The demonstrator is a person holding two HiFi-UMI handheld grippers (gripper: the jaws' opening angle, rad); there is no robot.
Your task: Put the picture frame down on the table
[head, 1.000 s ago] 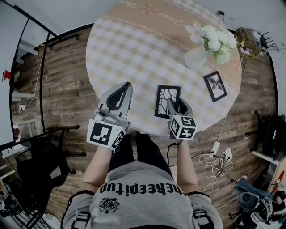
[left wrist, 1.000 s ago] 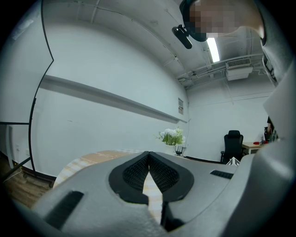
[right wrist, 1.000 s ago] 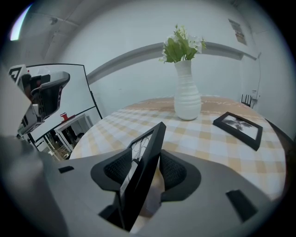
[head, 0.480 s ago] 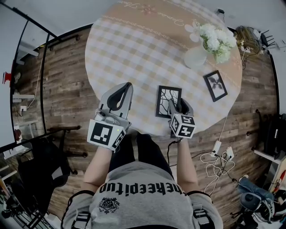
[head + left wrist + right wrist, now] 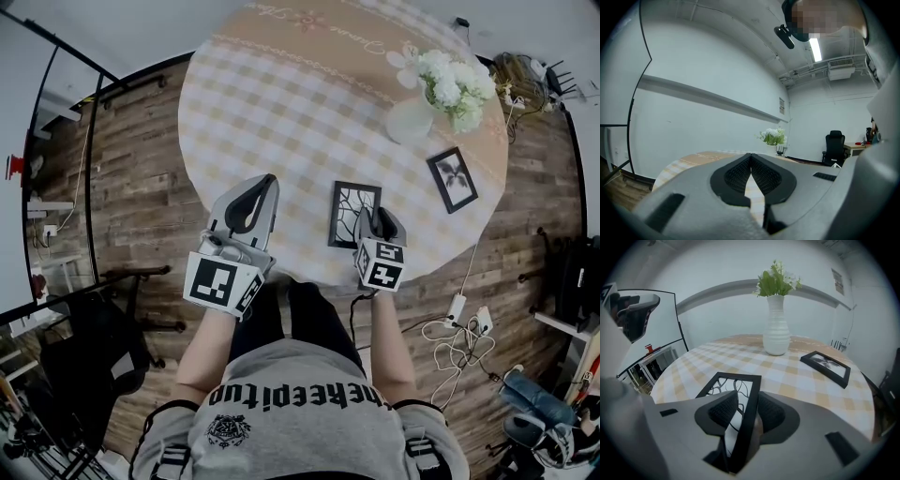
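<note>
Right claw (image 5: 376, 221): my jaws stand apart and have just been closing in, with the right rail of the picture frame (image 5: 349, 211) between them. The left pad is clear of the rail.
Left claw (image 5: 263, 181): my jaws are together with nothing in them, held at the table (image 5: 281, 103) edge, well left of the vase (image 5: 411, 120).
Frame's place: black with a branch print, on the checked cloth, well short of the vase on my side, its near end in my right claw.
Vase: white, holding white flowers (image 5: 457, 86).
Second frame (image 5: 452, 180): black, flat on the cloth near the vase, on my side of it.
</note>
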